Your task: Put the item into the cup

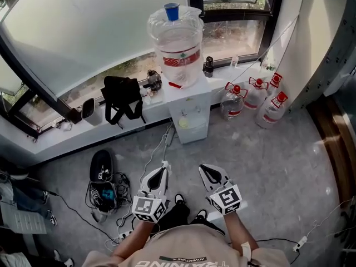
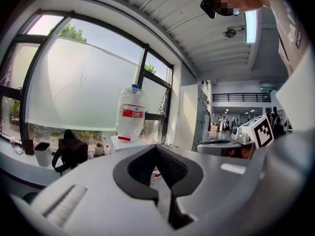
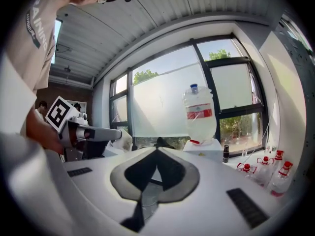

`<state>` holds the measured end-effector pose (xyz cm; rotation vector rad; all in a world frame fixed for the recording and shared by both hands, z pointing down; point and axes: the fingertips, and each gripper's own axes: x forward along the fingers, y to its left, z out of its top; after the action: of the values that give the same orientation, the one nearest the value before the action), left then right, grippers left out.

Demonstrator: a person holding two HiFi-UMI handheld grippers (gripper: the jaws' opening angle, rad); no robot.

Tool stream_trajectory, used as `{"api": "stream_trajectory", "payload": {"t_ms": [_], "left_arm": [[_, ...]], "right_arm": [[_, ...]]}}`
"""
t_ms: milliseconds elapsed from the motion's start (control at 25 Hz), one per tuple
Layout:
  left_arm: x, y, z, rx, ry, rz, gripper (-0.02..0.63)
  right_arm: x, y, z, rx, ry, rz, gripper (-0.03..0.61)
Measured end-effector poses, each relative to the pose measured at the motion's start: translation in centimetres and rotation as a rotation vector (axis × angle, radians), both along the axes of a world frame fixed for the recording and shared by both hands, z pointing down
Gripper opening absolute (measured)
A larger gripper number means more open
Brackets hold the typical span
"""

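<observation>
A small blue cup (image 1: pixel 172 11) sits on top of the big clear water bottle (image 1: pixel 179 46), which stands upside down on a white dispenser (image 1: pixel 189 107) by the window. I cannot make out a separate item to carry. My left gripper (image 1: pixel 164 164) and right gripper (image 1: pixel 203 168) hover side by side over the floor, short of the dispenser, both shut with nothing between the jaws. The left gripper view shows its jaws (image 2: pixel 156 146) closed, the bottle (image 2: pixel 130 113) beyond them. In the right gripper view the jaws (image 3: pixel 157 150) are also closed, the bottle (image 3: pixel 199 113) ahead to the right.
A black bag (image 1: pixel 121 100) and a small dark bottle (image 1: pixel 208 65) rest on the window sill. Three red-capped water jugs (image 1: pixel 256 96) stand on the floor right of the dispenser. Shoes and tangled cables (image 1: pixel 103 185) lie at the left.
</observation>
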<state>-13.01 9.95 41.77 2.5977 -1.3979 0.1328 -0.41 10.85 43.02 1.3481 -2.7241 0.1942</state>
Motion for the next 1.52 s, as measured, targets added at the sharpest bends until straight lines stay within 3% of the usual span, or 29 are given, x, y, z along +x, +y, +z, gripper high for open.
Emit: {"api": "stream_trajectory", "payload": {"t_ms": [400, 800, 1200, 1520], "left_arm": [[-2.1, -6.2, -0.7, 0.042, 0.016, 0.101, 0.008], [-3.0, -10.9, 0.0, 0.034, 0.022, 0.212, 0.008], [-2.0, -13.7, 1.3, -0.011, 0.027, 0.203, 0.008], [-0.4, -18.0, 2.2, -0.026, -0.014, 0.144, 0.009]], "right_arm": [[-2.8, -5.6, -0.9, 0.001, 0.013, 0.081, 0.011], [-4.4, -9.1, -0.2, -0.011, 0.02, 0.181, 0.011], [-4.1, -12.4, 0.6, -0.035, 0.043, 0.152, 0.011], [-3.5, -17.8, 2.4, -0.04, 0.038, 0.041, 0.011]]}}
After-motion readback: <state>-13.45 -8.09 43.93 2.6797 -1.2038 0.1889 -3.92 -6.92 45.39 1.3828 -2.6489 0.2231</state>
